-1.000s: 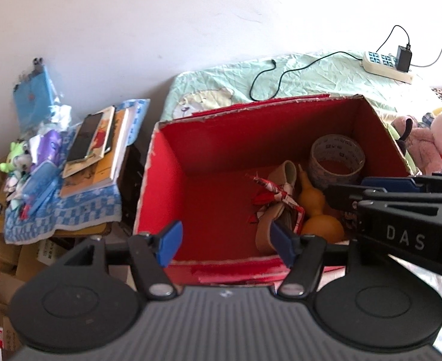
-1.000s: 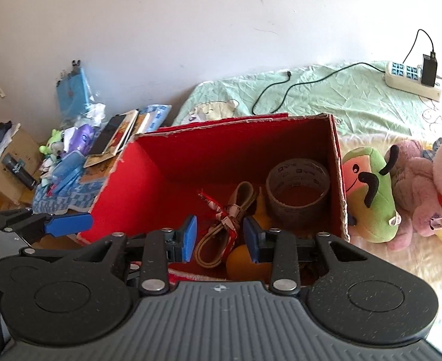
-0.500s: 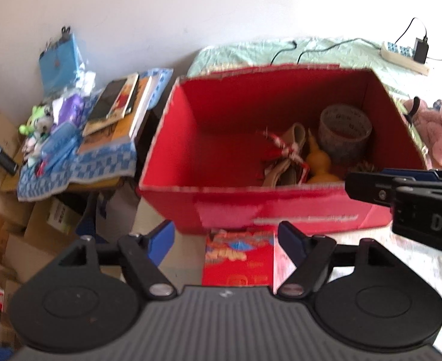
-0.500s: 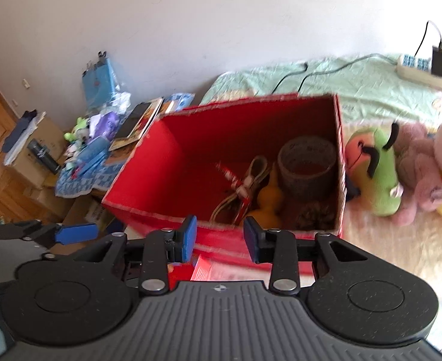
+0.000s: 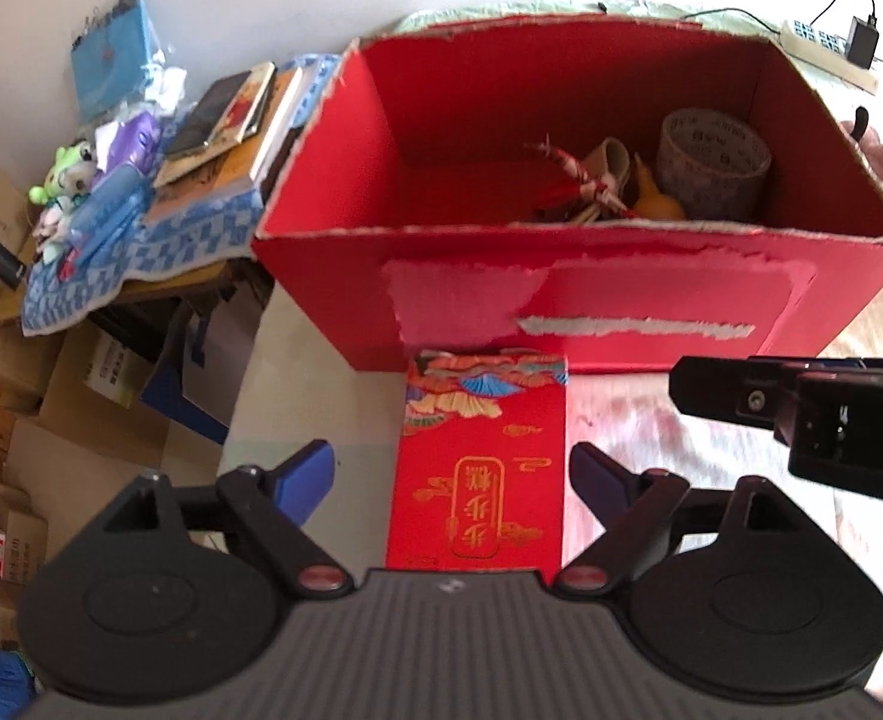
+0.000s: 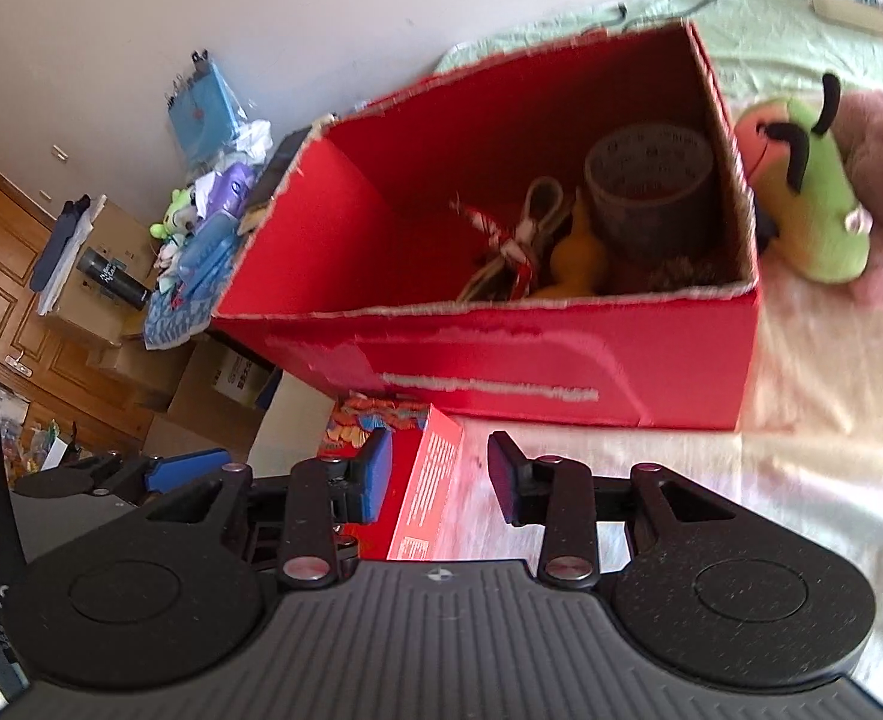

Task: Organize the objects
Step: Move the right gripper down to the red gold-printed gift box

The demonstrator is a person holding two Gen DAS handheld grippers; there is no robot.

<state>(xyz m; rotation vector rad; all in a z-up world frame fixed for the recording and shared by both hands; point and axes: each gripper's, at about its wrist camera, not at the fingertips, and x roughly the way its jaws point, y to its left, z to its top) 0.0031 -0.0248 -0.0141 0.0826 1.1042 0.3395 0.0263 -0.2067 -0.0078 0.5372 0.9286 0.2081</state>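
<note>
Red packet (image 5: 480, 468) lies near box (image 5: 585, 294), outside it, likely next to go in; left gripper (image 5: 450, 474) straddles it spread, right gripper (image 6: 438, 483) spread, empty.

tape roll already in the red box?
Yes, the tape roll sits inside the red box, at its right end by the yellow gourd.

My right hand-held gripper (image 6: 439, 476), fingers parted, hovers over a small red box (image 6: 420, 480) before the open red carton (image 6: 501, 354) on the bed (image 6: 801, 372)
</note>
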